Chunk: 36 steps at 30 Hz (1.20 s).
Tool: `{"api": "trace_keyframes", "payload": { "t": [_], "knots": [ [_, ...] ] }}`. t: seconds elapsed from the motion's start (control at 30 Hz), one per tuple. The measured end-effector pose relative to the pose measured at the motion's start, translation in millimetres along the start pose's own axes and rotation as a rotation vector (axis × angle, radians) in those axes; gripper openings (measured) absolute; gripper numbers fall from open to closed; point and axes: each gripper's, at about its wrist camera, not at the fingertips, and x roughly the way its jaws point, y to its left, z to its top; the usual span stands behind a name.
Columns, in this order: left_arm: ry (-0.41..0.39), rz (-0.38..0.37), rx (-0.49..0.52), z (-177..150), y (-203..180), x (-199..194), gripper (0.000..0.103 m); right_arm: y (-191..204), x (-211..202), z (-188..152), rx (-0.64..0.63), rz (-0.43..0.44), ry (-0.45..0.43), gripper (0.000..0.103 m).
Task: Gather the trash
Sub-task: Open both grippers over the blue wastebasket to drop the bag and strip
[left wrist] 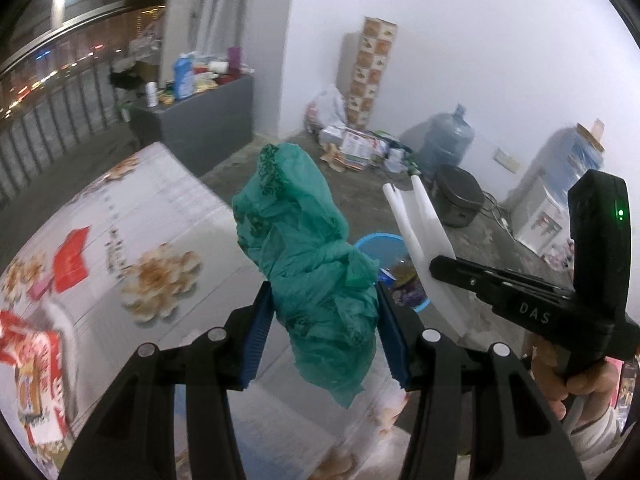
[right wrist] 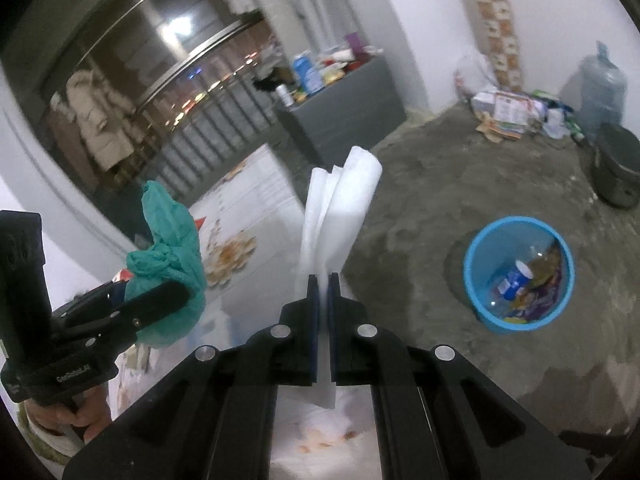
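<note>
My left gripper [left wrist: 324,320] is shut on a crumpled green plastic bag [left wrist: 308,248], which sticks up above the blue pads and hangs below them. The right gripper [right wrist: 324,280] is shut on a folded white sheet of foam or paper [right wrist: 340,216] standing upright out of its pads. The left wrist view shows that white sheet [left wrist: 420,224] and the right gripper [left wrist: 436,268] to the right of the bag. In the right wrist view the green bag [right wrist: 172,256] is at the left. A blue bin [right wrist: 520,272] with a bottle and wrappers stands on the concrete floor, right of the table.
A table with a floral cloth [left wrist: 132,240] carries red packets [left wrist: 72,260]. A grey cabinet [left wrist: 208,116] with bottles stands by the balcony railing. A pile of papers [left wrist: 360,148], a water jug [left wrist: 444,140], a dark round cooker [left wrist: 460,200] and a water dispenser [left wrist: 560,184] line the wall.
</note>
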Motion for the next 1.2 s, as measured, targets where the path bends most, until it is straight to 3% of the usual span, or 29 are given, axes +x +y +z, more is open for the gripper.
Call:
{"api": "trace_keyframes", "payload": {
  "t": [0.27, 0.43, 0.63, 0.83, 0.93, 1.0, 1.03, 1.2],
  "knots": [
    [0.11, -0.119, 0.037, 34.9, -44.9, 60.0, 0.049, -82.2, -27.1, 6.3, 0.158, -0.106, -0.079, 0.003],
    [0.196, -0.18, 0.041, 58.1, -73.5, 110.3, 0.049, -140.1, -29.4, 10.3, 0.268, -0.154, -0.083, 0.003],
    [0.314, -0.218, 0.096, 74.4, -115.2, 186.7, 0.049, -184.2, 3.8, 16.4, 0.346, -0.151, -0.019, 0.003],
    [0.354, -0.197, 0.147, 85.8, -137.9, 244.0, 0.05, -213.2, 44.9, 32.9, 0.372, -0.131, 0.037, 0.005],
    [0.373, -0.188, 0.172, 90.3, -146.1, 273.3, 0.066, -226.3, 68.2, 42.0, 0.358, -0.133, 0.064, 0.011],
    [0.385, -0.157, 0.195, 92.0, -148.9, 294.4, 0.073, -235.4, 91.3, 44.6, 0.338, -0.17, 0.117, 0.04],
    [0.385, -0.129, 0.201, 91.7, -149.4, 303.1, 0.073, -239.7, 99.3, 43.1, 0.333, -0.193, 0.136, 0.044],
    [0.395, -0.129, 0.132, 94.0, -140.8, 313.1, 0.075, -251.5, 112.2, 25.8, 0.394, -0.204, 0.18, 0.046]
  ]
}}
